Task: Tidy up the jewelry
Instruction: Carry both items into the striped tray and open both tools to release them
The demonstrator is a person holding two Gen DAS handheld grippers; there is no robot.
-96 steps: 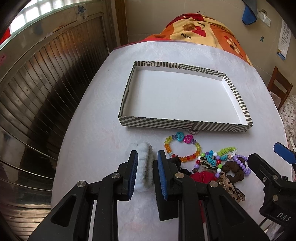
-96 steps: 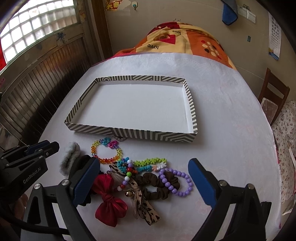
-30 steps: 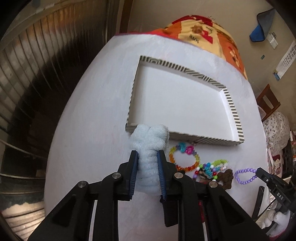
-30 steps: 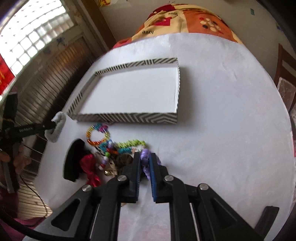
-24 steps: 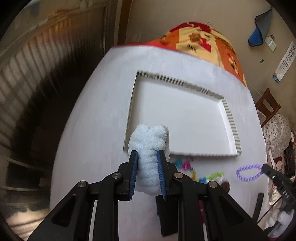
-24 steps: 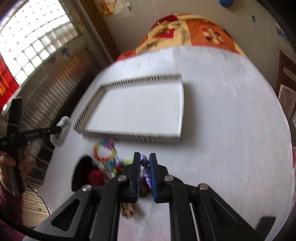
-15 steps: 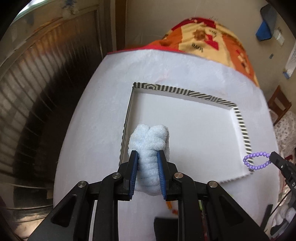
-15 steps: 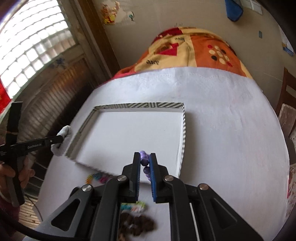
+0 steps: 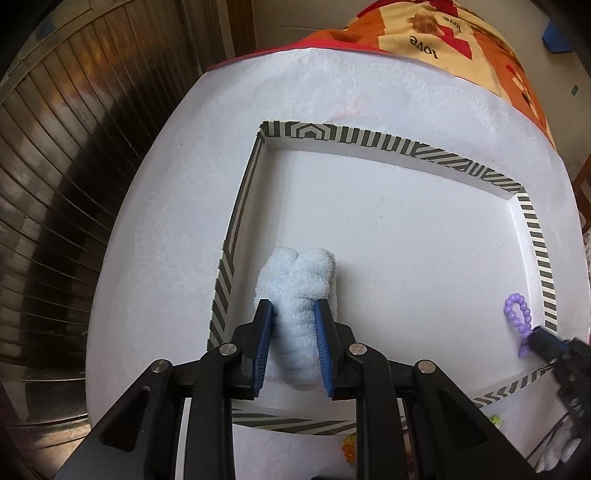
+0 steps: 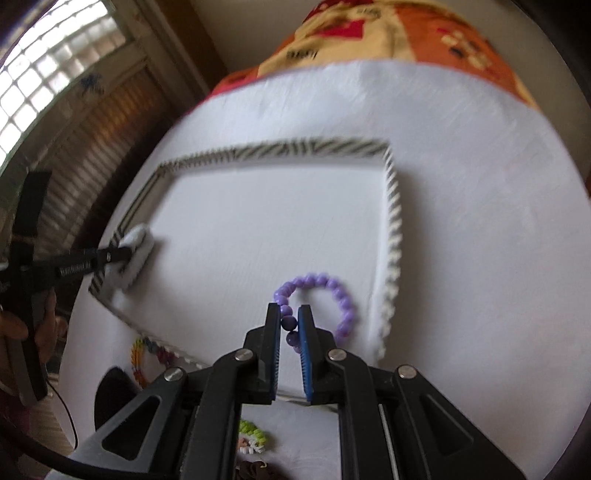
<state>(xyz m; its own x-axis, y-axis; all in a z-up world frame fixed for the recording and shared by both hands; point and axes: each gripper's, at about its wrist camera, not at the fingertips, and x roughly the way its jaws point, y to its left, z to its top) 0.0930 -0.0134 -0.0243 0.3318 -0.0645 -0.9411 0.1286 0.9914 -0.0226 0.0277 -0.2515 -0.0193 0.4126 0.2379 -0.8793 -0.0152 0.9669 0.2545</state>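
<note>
A shallow white tray with a striped rim [image 9: 236, 221] lies on the white table. My left gripper [image 9: 293, 308] holds a fluffy pale-blue scrunchie [image 9: 299, 273] low over the tray's near left corner. Its jaws are opening, though the pads still touch the scrunchie's sides. My right gripper [image 10: 289, 310] is shut on a purple bead bracelet [image 10: 332, 286], whose loop hangs over the tray floor by the right rim [image 10: 393, 221]. In the left wrist view the bracelet [image 9: 517, 314] and right gripper [image 9: 543, 341] show at the right edge. The right wrist view shows the scrunchie [image 10: 138, 240] at the left.
More jewelry lies on the table in front of the tray: a multicoloured bead bracelet [image 10: 138, 354], green beads [image 10: 251, 432] and a black item [image 10: 114, 402]. A ribbed metal shutter [image 9: 74, 147] runs along the left. An orange patterned cloth [image 9: 424, 33] lies beyond the table.
Both grippers moved forward and down from the jewelry pile to over the tray, carrying the scrunchie and the purple bracelet. The scrunchie now hangs inside the rim and the bracelet loop hangs over the tray floor.
</note>
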